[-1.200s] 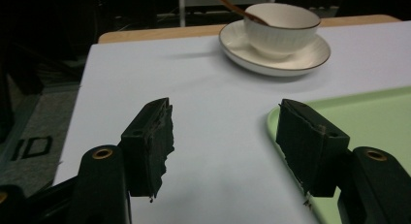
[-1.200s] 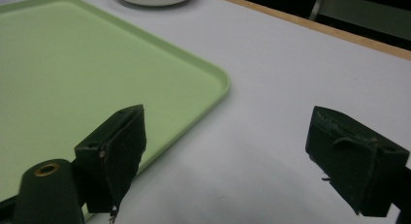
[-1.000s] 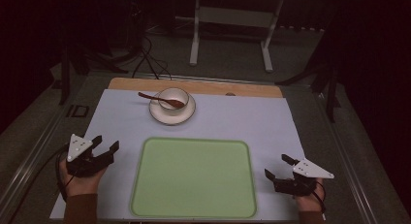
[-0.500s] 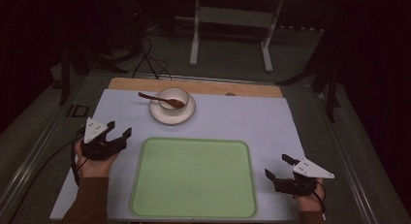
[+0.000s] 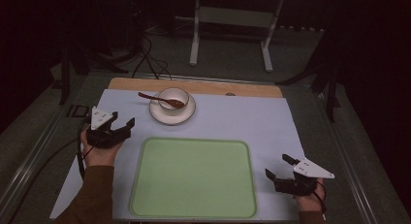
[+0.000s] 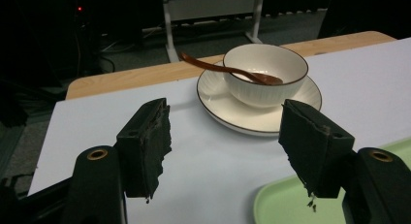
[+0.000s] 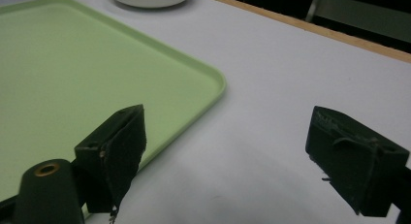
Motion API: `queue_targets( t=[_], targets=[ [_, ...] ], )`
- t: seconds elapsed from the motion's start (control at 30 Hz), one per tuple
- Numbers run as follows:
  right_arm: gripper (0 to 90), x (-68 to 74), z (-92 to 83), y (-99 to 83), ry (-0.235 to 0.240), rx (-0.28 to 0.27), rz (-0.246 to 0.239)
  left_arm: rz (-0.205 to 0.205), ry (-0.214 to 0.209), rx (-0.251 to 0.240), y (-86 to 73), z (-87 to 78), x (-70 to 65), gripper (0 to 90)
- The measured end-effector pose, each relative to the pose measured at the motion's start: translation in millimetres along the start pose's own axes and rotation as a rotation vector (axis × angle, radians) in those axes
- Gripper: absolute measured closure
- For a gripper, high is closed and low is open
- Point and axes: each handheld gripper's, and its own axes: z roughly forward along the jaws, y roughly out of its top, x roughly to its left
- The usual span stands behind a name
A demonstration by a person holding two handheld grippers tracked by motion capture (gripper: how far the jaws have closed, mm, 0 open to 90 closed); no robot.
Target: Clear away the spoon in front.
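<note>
On the far side of the desk (image 5: 252, 117), a white bowl (image 5: 173, 99) stands on a white saucer (image 5: 172, 112), and a brown spoon (image 5: 160, 99) lies in the bowl with its handle over the rim. Nearer to the person lies a green tray (image 5: 194, 178), apart from the saucer. The left hand-held gripper (image 5: 121, 125) hovers beside the tray's far left corner with jaws spread and nothing between them, pointing toward the bowl, and the right hand-held gripper (image 5: 278, 167) is at the tray's right edge, also released.

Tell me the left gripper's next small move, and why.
Probably ease the left gripper forward toward the bowl on its saucer. Its jaws are open, empty, short of the saucer rim and aimed at it; the right gripper sits far off beside the tray.
</note>
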Motion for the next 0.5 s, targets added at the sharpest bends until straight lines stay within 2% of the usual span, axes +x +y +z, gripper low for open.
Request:
queue_targets(
  t=[0.23, 0.5],
  targets=[
    [14.3, -0.3, 0.0, -0.1, -0.002, 0.004, -0.001, 0.019, 0.004, -0.007, 14.1, 7.6, -1.6, 35.2],
    [14.3, 0.6, 0.9, 0.0, -0.007, 0.016, -0.006, 0.014, 0.008, 0.000, 23.7, 18.4, -0.7, 34.3]
  ],
)
